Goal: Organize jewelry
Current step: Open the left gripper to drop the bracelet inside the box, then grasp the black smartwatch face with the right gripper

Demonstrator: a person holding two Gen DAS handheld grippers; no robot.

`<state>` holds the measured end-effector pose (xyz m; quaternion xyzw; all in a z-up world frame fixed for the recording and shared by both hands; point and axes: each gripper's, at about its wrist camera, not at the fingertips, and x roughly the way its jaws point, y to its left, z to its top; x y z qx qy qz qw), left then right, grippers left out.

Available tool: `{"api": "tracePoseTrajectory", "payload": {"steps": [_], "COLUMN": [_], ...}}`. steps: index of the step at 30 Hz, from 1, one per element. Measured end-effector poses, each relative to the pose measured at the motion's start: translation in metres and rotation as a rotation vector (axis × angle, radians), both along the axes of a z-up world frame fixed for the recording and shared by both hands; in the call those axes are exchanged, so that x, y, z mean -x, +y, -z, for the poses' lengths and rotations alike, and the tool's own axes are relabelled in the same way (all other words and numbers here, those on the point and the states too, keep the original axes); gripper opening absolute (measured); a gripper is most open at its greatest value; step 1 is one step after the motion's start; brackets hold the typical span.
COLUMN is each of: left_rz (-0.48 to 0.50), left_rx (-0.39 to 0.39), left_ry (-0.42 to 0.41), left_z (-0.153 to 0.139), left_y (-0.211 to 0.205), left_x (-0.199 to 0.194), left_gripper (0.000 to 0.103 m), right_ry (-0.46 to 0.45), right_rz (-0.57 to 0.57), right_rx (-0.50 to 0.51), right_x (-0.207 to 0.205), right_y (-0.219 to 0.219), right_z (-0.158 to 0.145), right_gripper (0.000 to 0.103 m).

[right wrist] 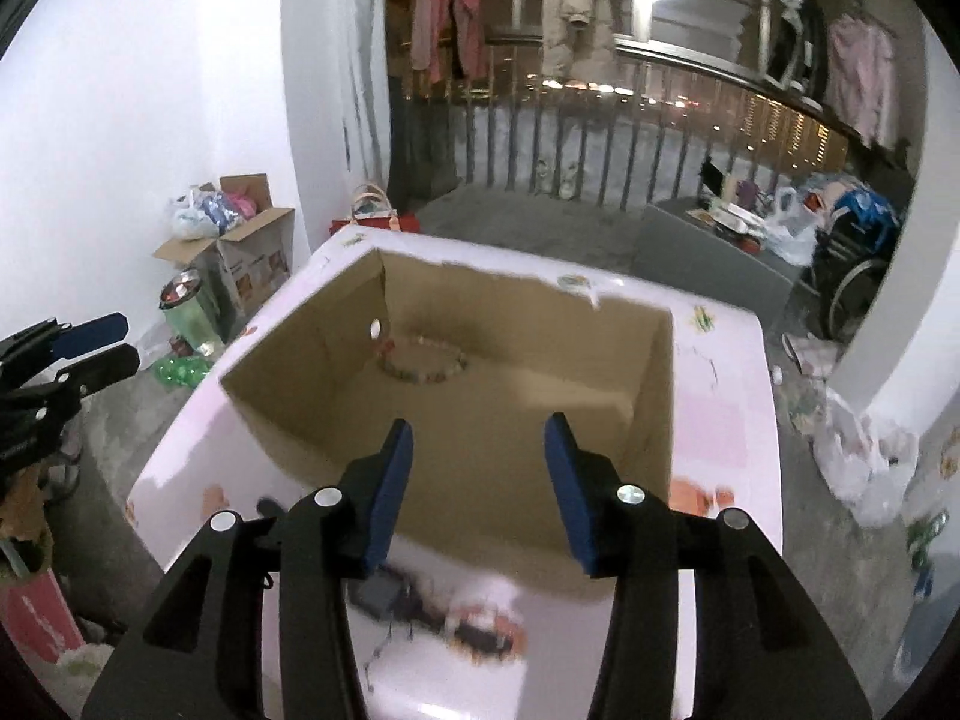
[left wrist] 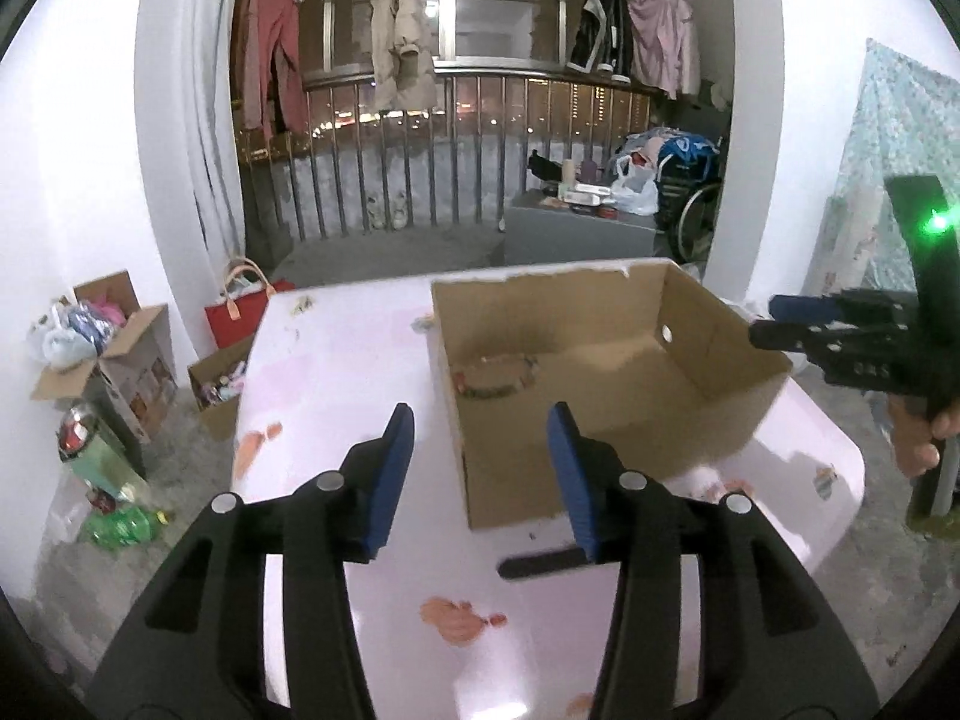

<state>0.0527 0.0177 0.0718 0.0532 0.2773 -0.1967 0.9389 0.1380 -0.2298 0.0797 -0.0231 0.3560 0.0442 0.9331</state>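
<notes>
table: pale pink glossy table [left wrist: 336,372] with faint cartoon prints; no writing legible.
box: open brown cardboard box [right wrist: 654,396], light, thin-walled; unmarked inside.
jewelry: beaded bracelet loop [right wrist: 423,363] on box floor, far-left corner; light, floppy, likely slippery — pinch one strand.
left tool [left wrist: 480,474]: jaws parted, empty.
right tool [right wrist: 478,480]: parted, empty, above box's near edge.

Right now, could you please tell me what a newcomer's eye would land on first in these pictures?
The open cardboard box in the middle of the pale pink table draws the eye first, with a beaded bracelet lying in a ring on its floor near the far wall. Next come the blue-padded fingers in the foreground, spread apart and empty, and the clothes hanging over the balcony railing behind.
</notes>
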Motion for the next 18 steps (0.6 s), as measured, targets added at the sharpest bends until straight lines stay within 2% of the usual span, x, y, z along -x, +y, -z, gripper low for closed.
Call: {"api": "tracePoseTrajectory", "payload": {"steps": [8, 14, 18], "left_rz": [0.035, 0.04, 0.041], "left_rx": [0.018, 0.03, 0.022], "left_ry": [0.063, 0.107, 0.156], "left_z": [0.039, 0.068, 0.092], "left_y": [-0.007, -0.008, -0.012], "left_x": [0.019, 0.015, 0.015], "left_gripper": [0.046, 0.046, 0.046], "right_ry": [0.006, 0.048, 0.055], "right_rz": [0.079, 0.106, 0.066], "right_rx": [-0.034, -0.077, -0.101], "right_x": [0.049, 0.059, 0.06], "right_y": [-0.014, -0.019, -0.008], "right_z": [0.037, 0.061, 0.075], "right_gripper": [0.045, 0.045, 0.045]}}
